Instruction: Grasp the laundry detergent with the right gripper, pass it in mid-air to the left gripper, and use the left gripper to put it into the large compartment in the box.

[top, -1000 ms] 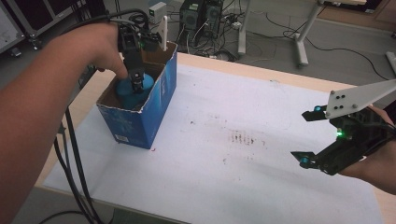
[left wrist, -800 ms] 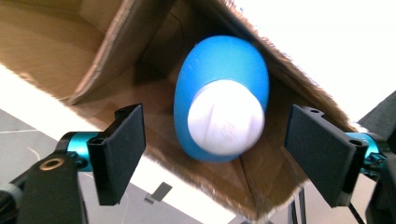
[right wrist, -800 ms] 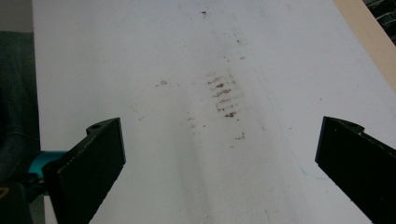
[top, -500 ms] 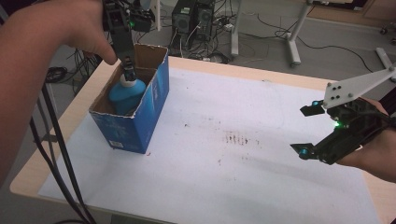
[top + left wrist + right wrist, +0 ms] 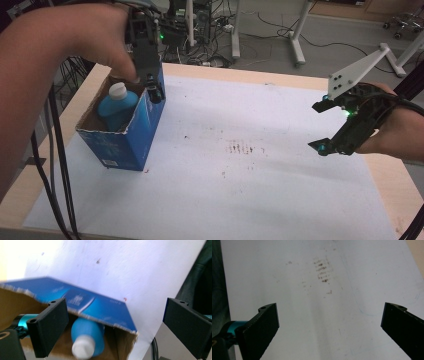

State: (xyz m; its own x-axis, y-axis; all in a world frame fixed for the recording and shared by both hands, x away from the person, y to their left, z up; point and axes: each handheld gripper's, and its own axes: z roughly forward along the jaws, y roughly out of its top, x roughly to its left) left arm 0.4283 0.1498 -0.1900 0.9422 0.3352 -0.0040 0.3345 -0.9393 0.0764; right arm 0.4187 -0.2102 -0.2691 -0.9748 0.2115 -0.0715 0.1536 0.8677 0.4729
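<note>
A blue cardboard box (image 5: pixel 131 137) stands open-topped at the left of the white sheet (image 5: pixel 240 190). Inside it rests a blue bottle (image 5: pixel 115 106) with a white cap. My left gripper (image 5: pixel 150 87) hangs just above the box's far right rim; its jaws have just been opening and stand wide apart, holding nothing. Looking down from the left gripper (image 5: pixel 115 327), the box's rim (image 5: pixel 100 307) and the bottle (image 5: pixel 87 338) lie below the jaws. At the right my right gripper (image 5: pixel 319 126) hovers open over the sheet, and in its own view the right gripper (image 5: pixel 329 325) has nothing in it.
Brown smudges (image 5: pixel 244 148) mark the middle of the sheet. The bare wooden table (image 5: pixel 385 175) shows along the right edge. Black cables (image 5: pixel 52 150) hang down past the table's left edge. Desk legs and electronics (image 5: pixel 200 25) stand on the floor behind.
My left gripper has let go of the bottle and risen out of the box, its jaws spreading. The bottle stays in the box. The right gripper drifted a little.
</note>
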